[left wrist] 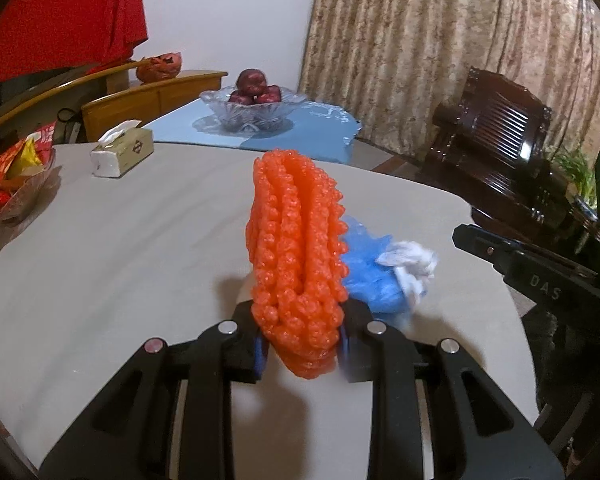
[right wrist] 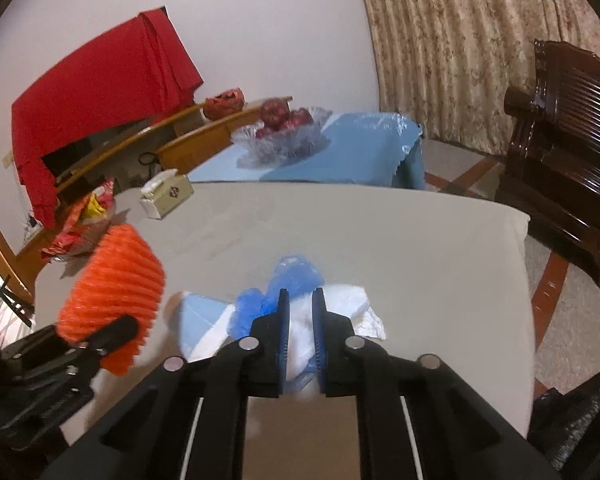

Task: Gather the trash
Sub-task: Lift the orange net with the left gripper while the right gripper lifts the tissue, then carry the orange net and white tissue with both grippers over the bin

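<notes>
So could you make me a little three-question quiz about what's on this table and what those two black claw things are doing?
1. True or false: the left gripper has its jaws closed on the orange foam net.
2. Multiple choice: what does the glass bowl on the blue cloth hold? A) red apples B) tissues C) snack packets
3. Fill in: the right gripper has its jaws around a crumpled bundle of white and ____ plastic.

Key:
1. True; the net stands up between the jaws.
2. A
3. blue; whether the jaws already pinch it firmly is hard to tell.
</notes>
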Action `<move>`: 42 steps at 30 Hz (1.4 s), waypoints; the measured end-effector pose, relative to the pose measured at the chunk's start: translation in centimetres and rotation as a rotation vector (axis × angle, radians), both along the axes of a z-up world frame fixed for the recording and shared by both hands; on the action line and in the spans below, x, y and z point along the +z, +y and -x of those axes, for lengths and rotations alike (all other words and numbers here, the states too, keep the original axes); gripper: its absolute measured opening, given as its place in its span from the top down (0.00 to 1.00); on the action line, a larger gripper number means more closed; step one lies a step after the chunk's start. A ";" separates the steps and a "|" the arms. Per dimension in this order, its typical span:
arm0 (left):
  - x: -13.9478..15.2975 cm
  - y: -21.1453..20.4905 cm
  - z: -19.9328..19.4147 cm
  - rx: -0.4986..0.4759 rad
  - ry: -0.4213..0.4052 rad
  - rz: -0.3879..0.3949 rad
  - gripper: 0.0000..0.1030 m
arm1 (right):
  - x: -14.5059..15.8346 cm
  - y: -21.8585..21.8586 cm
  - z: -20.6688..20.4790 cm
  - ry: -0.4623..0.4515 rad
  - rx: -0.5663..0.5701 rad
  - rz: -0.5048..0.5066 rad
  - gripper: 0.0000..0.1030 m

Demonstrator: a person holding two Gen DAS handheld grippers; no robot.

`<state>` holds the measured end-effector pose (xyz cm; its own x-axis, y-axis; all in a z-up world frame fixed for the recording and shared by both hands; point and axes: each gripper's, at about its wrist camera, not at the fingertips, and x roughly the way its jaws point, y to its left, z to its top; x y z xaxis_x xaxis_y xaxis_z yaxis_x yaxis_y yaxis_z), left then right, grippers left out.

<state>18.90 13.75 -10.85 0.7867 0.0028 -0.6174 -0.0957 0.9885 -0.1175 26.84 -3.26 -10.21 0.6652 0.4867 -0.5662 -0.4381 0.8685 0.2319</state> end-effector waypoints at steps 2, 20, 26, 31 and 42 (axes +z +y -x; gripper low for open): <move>0.0 -0.5 0.1 -0.012 0.000 0.002 0.75 | 0.0 -0.2 0.3 0.001 -0.013 0.010 0.88; -2.2 1.1 -3.1 0.044 0.038 -0.018 0.75 | -5.4 2.3 -6.8 0.143 -0.017 0.057 0.26; -2.4 1.3 -3.6 0.046 0.045 -0.022 0.75 | -6.1 1.9 -6.6 0.168 0.021 0.028 0.79; -2.1 0.7 -3.1 0.032 0.042 -0.017 0.75 | -3.7 0.6 -4.9 0.100 0.014 -0.020 0.91; 0.5 -2.3 -0.8 -0.026 0.000 -0.016 0.75 | 2.1 -3.5 1.8 -0.035 -0.037 -0.079 0.91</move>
<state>19.70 11.46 -10.33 0.7868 -0.0077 -0.6171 -0.0697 0.9924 -0.1013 25.06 -6.80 -8.12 0.7025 0.5036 -0.5029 -0.4151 0.8639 0.2852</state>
